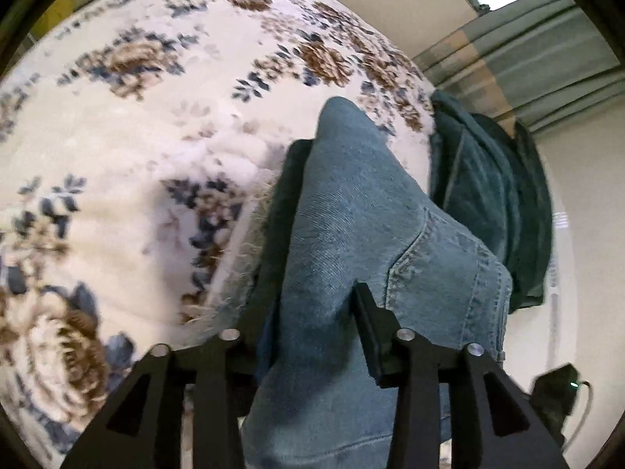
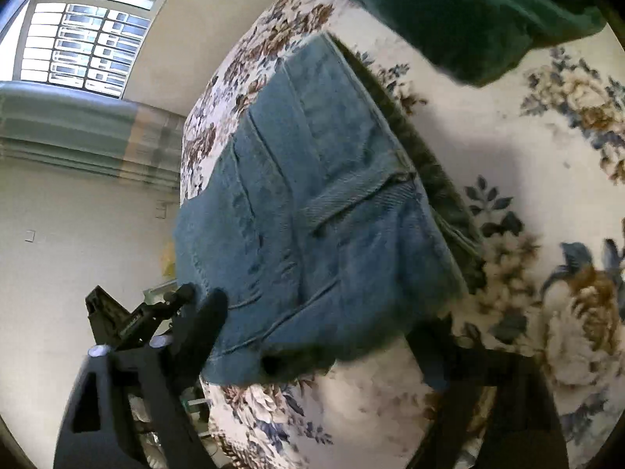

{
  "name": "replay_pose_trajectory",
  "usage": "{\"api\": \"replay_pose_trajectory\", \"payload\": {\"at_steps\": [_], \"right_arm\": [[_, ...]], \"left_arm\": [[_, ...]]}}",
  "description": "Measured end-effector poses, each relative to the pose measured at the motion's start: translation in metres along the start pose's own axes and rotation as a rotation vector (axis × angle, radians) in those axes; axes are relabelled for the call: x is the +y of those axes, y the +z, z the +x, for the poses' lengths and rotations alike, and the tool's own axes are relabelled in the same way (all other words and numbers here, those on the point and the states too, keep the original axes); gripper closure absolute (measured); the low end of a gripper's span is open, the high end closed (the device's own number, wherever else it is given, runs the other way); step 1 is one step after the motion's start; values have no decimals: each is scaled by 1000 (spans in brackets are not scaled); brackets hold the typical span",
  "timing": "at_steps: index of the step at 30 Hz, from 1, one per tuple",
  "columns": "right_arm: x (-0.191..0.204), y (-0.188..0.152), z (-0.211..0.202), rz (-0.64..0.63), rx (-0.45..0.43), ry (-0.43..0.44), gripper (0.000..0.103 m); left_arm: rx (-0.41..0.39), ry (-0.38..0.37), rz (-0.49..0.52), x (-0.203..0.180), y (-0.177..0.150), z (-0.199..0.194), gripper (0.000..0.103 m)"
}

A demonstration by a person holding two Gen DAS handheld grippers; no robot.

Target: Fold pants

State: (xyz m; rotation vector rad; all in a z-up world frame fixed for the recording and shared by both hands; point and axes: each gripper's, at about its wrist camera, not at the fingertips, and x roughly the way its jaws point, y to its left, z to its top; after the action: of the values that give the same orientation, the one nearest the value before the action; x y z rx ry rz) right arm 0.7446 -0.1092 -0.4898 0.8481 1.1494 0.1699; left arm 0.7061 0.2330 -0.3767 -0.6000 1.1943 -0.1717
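My left tool [image 1: 316, 336] pinches a thick fold of the blue denim pants [image 1: 351, 234], which lie on the fluffy flowered blanket [image 1: 117, 136]. I see my right tool [image 2: 312, 351] at the pants' edge, but blur hides whether it grips. A dark green cloth [image 2: 449, 11] lies beyond.

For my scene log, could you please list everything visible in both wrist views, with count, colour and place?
Jeans: one pair, light blue denim, draped on the blanket and gripped at the near end.
Dark garment: one, dark green, at the blanket's edge beyond the jeans.
Blanket: one, cream with brown and blue flowers, under the clothes.
Curtain: one, grey-green with beige bands, by the wall.
Window: one, barred, bright, above the curtain.
Left gripper: one, black, shut on the jeans.
Right gripper: one, black, fingers either side of the jeans' hem; grip unclear.
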Motion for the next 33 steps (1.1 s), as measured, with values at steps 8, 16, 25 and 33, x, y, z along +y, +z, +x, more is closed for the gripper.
{"api": "replay_pose_trajectory", "payload": {"at_steps": [8, 16, 25, 33], "right_arm": [[36, -11, -67, -211, -134, -394, 2], [101, -50, -135, -467, -250, -655, 0], [134, -136, -247, -545, -303, -593, 0], [145, -219, -369, -624, -402, -517, 0]], "left_arm": [[-102, 278, 161, -43, -28, -48, 21], [-183, 376, 313, -106, -104, -118, 11], [-314, 380, 386, -165, -186, -219, 11], [-431, 396, 394, -191, -268, -309, 11]]}}
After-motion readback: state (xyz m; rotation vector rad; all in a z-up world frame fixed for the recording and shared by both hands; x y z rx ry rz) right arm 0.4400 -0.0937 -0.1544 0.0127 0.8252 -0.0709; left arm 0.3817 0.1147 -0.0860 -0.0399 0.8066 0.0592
